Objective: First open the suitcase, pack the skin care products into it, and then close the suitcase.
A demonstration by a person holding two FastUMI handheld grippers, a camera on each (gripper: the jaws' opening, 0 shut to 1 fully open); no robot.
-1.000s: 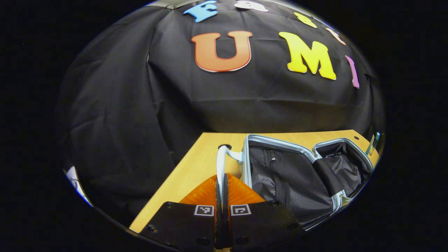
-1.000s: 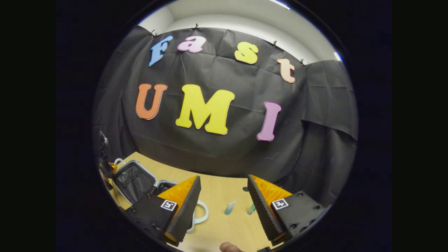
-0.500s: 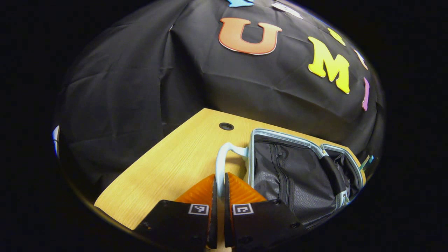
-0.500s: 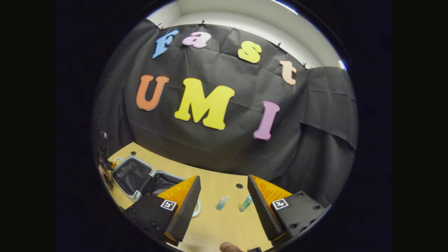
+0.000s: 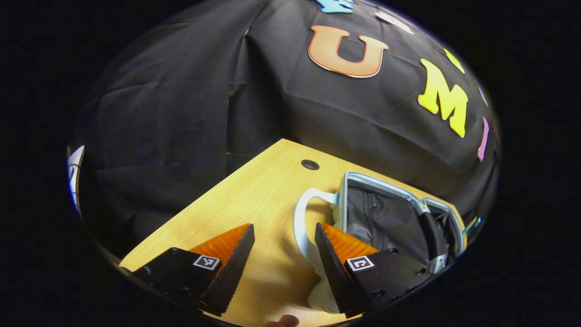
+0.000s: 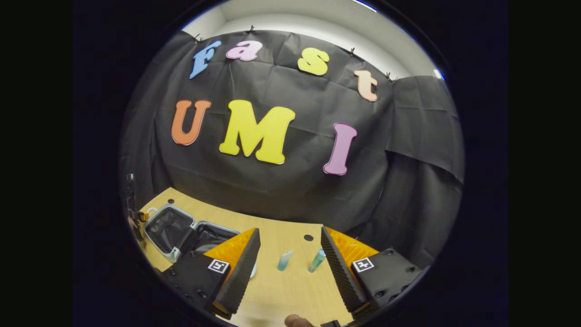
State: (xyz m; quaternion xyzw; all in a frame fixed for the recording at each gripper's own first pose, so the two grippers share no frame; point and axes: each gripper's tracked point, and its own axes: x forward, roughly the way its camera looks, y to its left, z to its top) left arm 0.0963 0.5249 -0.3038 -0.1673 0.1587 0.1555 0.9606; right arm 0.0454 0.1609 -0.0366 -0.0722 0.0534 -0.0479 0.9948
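Booth: black cloth wall behind a light wooden tabletop (image 6: 290,290), with small round cable holes near the back edge.

Suitcase (image 5: 390,218): lies open on the tabletop, both halves spread, dark fabric lining facing up, pale blue rim. In the right gripper view it sits at the far left (image 6: 174,229).

Handle (image 5: 302,227): pale loop on the suitcase's near end, resting just beside the left gripper's right-hand finger; whether they touch I cannot tell.

Left gripper (image 5: 283,252): fingers wide apart, holding nothing, hovering low over the tabletop.

Right gripper (image 6: 290,259): fingers wide apart, empty, aimed at the two bottles.

Skin care products: blue bottle (image 6: 284,260) and green bottle (image 6: 317,260) lying on the tabletop, near each other but apart, well clear of the suitcase. Cap details too small to make out.

Stage (judgement): opening looks done; packing not yet begun.

Handling (judgement): bottles look small, light, rigid plastic, smooth and round, so likely to roll or slip. Take each across the middle of the body, fingers square to its long axis, with the ribbed pads for friction. The lining is soft, so a bottle can be dropped in gently.

Risk: a glancing finger could send a bottle rolling.
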